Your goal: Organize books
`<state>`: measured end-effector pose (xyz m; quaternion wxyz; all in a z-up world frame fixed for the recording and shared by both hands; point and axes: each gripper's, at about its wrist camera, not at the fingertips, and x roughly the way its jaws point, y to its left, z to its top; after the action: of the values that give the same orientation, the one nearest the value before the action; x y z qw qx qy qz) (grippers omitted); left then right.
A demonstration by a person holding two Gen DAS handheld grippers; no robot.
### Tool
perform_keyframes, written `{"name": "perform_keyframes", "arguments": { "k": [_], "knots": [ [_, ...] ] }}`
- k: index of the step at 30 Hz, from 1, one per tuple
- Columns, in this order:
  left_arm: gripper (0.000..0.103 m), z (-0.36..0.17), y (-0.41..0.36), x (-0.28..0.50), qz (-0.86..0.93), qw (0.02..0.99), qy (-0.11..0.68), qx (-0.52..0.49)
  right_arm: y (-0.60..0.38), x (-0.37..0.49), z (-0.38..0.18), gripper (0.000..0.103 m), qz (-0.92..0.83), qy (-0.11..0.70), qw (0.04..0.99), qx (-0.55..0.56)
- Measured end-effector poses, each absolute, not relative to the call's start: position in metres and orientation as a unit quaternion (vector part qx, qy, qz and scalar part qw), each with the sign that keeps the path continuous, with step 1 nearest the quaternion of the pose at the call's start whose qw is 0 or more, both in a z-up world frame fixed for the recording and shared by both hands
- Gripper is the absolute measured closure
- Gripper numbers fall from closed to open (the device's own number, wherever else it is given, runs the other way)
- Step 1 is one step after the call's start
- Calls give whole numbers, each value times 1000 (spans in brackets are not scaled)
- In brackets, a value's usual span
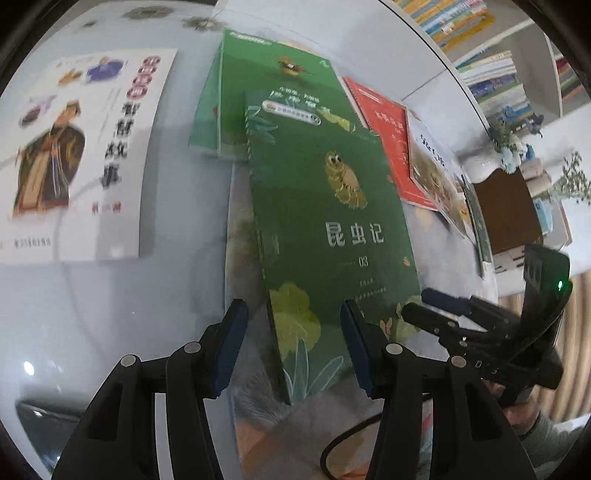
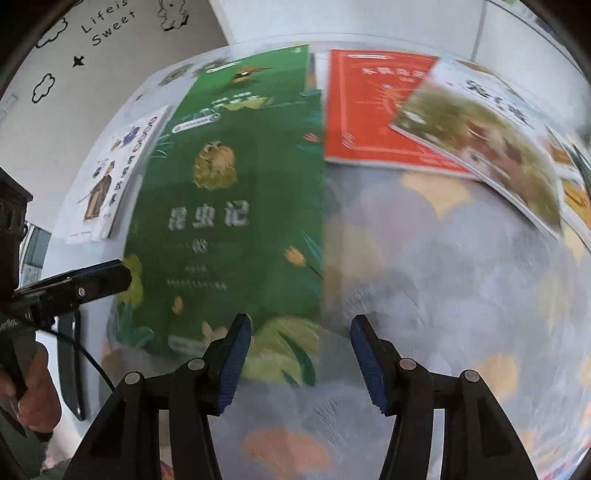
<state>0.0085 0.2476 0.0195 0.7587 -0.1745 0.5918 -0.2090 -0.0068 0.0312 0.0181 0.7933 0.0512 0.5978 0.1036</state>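
A green book with an owl-like insect on its cover lies across a second green book on the round table. My left gripper is open and straddles the top book's near left corner; neither pad presses on it. My right gripper is open over the same book's near right corner, and it shows beside the book's right edge. The left gripper's finger reaches in at the book's left edge. A white book with a robed figure lies to the left.
A red book and a picture book overlap at the right. Bookshelves and a brown cabinet stand beyond the table. A hand holds the left gripper. A black flat object lies at the table's left edge.
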Motion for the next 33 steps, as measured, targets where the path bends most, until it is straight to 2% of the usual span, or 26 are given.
{"name": "perform_keyframes", "arguments": {
  "k": [2, 3, 6, 11, 14, 15, 16, 17, 18, 21, 25, 27, 29, 33],
  "knots": [
    [54, 21, 246, 10, -219, 756, 588, -186, 28, -11, 18, 62, 114, 583, 802, 68],
    [54, 22, 246, 9, -224, 755, 585, -192, 29, -11, 17, 65, 125, 577, 803, 78],
    [54, 27, 248, 8, -225, 760, 573, -208, 24, -7, 17, 65, 122, 575, 804, 96],
    [54, 41, 273, 7, -318, 709, 522, -352, 0, -6, 14, 65, 137, 577, 786, 175],
    [55, 37, 267, 13, -293, 723, 536, -322, -2, -5, 14, 64, 140, 580, 782, 183],
    [61, 35, 261, 14, -276, 735, 546, -292, -2, -6, 14, 64, 141, 580, 781, 184],
    [78, 33, 251, 15, -258, 748, 559, -249, 2, -5, 13, 64, 141, 580, 781, 184],
    [89, 30, 242, 16, -248, 755, 568, -217, 3, -4, 13, 63, 140, 580, 781, 183],
    [94, 28, 234, 16, -246, 756, 573, -199, 3, -4, 13, 63, 141, 580, 782, 183],
    [94, 31, 226, 15, -250, 760, 567, -196, 3, -3, 11, 63, 145, 580, 777, 196],
    [94, 34, 232, 20, -295, 724, 550, -294, -22, -5, 7, 63, 161, 588, 748, 262],
    [94, 34, 241, 25, -315, 701, 540, -343, -37, -6, 5, 54, 176, 583, 726, 318],
    [94, 36, 243, 25, -323, 690, 534, -366, -49, -8, 4, 39, 185, 570, 716, 358],
    [94, 32, 247, 26, -332, 668, 532, -401, -57, -6, -11, 39, 222, 553, 670, 443]
  ]
}}
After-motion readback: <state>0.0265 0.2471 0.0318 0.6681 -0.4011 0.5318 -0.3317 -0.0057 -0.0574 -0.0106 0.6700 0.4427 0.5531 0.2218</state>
